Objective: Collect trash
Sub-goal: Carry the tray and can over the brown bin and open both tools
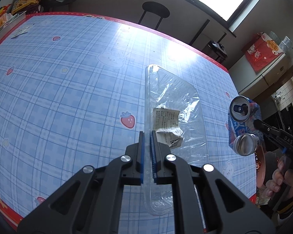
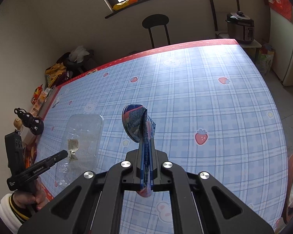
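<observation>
Taking the table point(image 1: 58, 89) with its blue plaid, strawberry-printed, red-edged cloth as the landmark: over its left part, as the right wrist view frames it, the left gripper point(image 1: 147, 136) is clamped tight on the rim of a clear, flat, rectangular plastic tray point(image 1: 175, 89) wrapped in crinkled film and bearing a torn white paper label point(image 1: 167, 125); the tray's edge runs straight through the closed blue pads, so the tray sticks out ahead of the jaws and also trails back beneath them; its long axis follows the line of the fingers, pointing away toward the table's far red border, and its broad face hangs to the right of the pads, lifted clear of the cloth; further right, near the table's right edge in the left wrist view, the right gripper point(image 2: 146, 136) is closed flat on a crushed, folded blue-and-pink aluminium drink can point(image 2: 138, 124); the squashed middle of the can is pinched between the pads, while its round ends bulge past the fingertips and below the jaws; its long axis likewise lies along the fingers, held above the cloth; a hand point(image 1: 279, 177) in a striped cuff grips that tool's handle at the table's near right corner.
</observation>
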{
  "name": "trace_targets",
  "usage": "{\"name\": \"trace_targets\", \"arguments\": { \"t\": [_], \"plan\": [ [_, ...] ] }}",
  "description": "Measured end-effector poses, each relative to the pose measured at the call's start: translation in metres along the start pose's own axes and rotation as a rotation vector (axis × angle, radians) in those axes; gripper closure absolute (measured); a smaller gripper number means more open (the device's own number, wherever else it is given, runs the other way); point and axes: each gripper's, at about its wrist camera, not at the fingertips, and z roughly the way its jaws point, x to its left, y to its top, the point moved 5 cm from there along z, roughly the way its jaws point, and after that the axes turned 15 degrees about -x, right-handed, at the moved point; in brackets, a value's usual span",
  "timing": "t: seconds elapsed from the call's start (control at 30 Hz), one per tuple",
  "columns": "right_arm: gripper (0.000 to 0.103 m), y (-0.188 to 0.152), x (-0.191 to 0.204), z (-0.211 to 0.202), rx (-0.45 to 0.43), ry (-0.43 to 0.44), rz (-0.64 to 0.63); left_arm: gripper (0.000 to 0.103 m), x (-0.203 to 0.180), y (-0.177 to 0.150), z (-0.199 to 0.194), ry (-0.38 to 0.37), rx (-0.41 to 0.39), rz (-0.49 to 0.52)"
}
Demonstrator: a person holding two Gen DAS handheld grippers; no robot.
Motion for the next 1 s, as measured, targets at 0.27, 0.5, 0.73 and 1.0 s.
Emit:
{"name": "trace_targets", "arguments": {
  "t": [0.27,0.5,0.73,1.0],
  "plan": [
    [0.098,0.015,-0.029,-0.048,-0.118,-0.003,0.084,0.093,-0.05,0.016,-0.026,0.001,-0.035,0.091],
    [0.098,0.019,-0.072,-0.098,-0.209,-0.06,0.112,0.093,-0.111,0.027,-0.044,-0.041,-0.065,0.172],
    [0.098,0.018,-0.134,-0.155,-0.29,-0.162,0.173,0.093,-0.192,0.03,-0.053,-0.116,-0.084,0.26],
    [0.098,0.007,-0.216,-0.229,-0.371,-0.287,0.259,0.093,-0.296,0.005,-0.044,-0.232,-0.06,0.357]
  ]
}}
